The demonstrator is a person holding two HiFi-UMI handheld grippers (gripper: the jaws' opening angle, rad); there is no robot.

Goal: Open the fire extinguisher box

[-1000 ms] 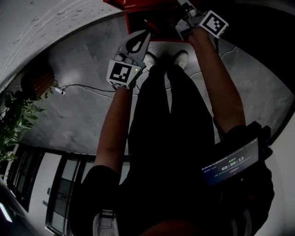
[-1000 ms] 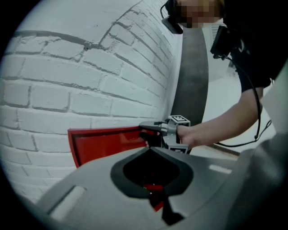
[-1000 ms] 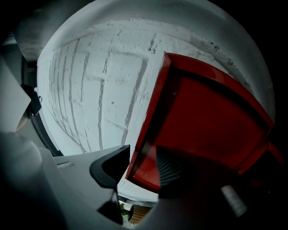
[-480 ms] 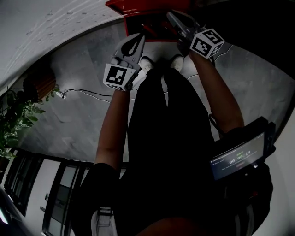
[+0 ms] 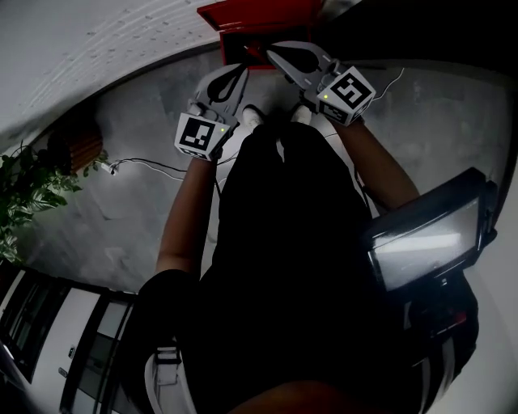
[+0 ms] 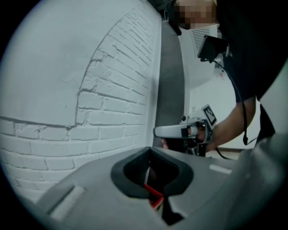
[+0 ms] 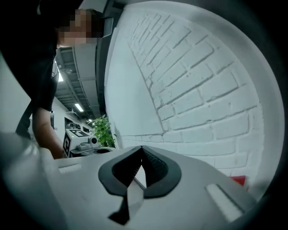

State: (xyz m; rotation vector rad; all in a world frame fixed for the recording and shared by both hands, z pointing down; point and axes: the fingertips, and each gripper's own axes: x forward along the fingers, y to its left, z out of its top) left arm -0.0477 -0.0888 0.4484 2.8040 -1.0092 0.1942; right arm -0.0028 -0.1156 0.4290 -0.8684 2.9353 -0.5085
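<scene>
- Potted plant (image 5: 28,190) stood far left on the grey floor (image 5: 137,226), with a thin cable (image 5: 150,167) lying on the floor near it.
- Left claw (image 5: 241,69): tips pressed together, gripping nothing. A sliver of red showed through the gap behind the tips; couldn't tell what it was.
- Red fire extinguisher box (image 5: 259,18) sat top middle in the head view, by the white brick wall (image 5: 97,40), just past the person's shoes (image 5: 251,116).
- Both claw tips were at the box's lower edge, the left one near its left corner. Couldn't tell if either touched it.
- Right claw (image 5: 273,53): fully closed, empty, pointing left across that lower edge.
- A lit screen device (image 5: 425,247) hung far right, at the person's right side.
</scene>
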